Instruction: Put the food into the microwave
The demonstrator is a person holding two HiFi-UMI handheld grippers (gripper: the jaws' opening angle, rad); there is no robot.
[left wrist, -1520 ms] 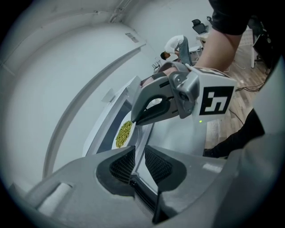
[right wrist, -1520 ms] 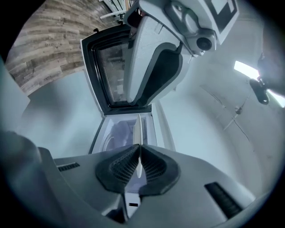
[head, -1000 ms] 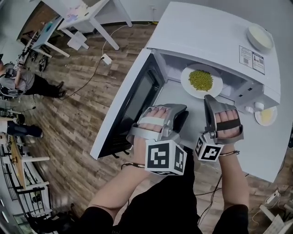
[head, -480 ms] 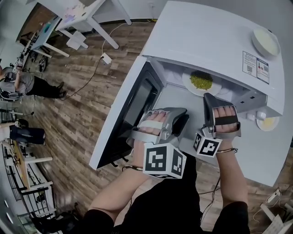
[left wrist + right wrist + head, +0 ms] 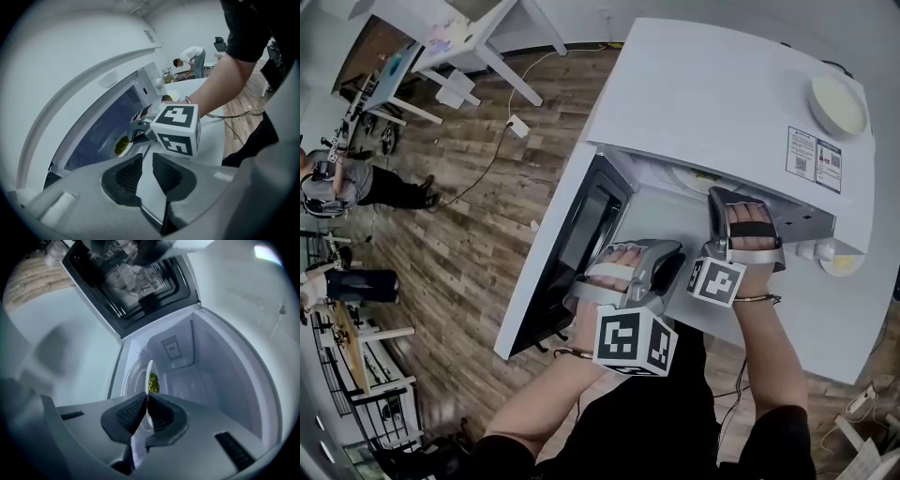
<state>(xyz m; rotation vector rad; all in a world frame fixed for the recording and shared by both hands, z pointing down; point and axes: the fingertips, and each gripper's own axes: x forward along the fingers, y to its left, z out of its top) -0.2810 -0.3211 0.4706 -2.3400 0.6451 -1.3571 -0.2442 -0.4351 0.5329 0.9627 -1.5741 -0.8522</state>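
Note:
A white plate of green food (image 5: 153, 382) is inside the open white microwave (image 5: 722, 84), and my right gripper (image 5: 146, 401) is shut on its near rim. In the head view the right gripper (image 5: 724, 195) reaches into the cavity. Only a sliver of the plate (image 5: 698, 180) shows under the microwave's top. The left gripper view shows the food (image 5: 122, 145) beyond the right gripper's marker cube (image 5: 178, 129). My left gripper (image 5: 673, 255) hovers in front of the opening, left of the right one. Its jaws (image 5: 147, 161) stand a narrow gap apart with nothing between them.
The microwave door (image 5: 567, 258) hangs open to the left. A pale bowl (image 5: 837, 103) sits on the microwave's top, and a small dish (image 5: 844, 265) lies on the white table at the right. A person (image 5: 192, 58) bends over a desk far behind.
The right gripper has pushed the plate deeper into the cavity, so the microwave's top now hides most of it. The left gripper has hardly moved.

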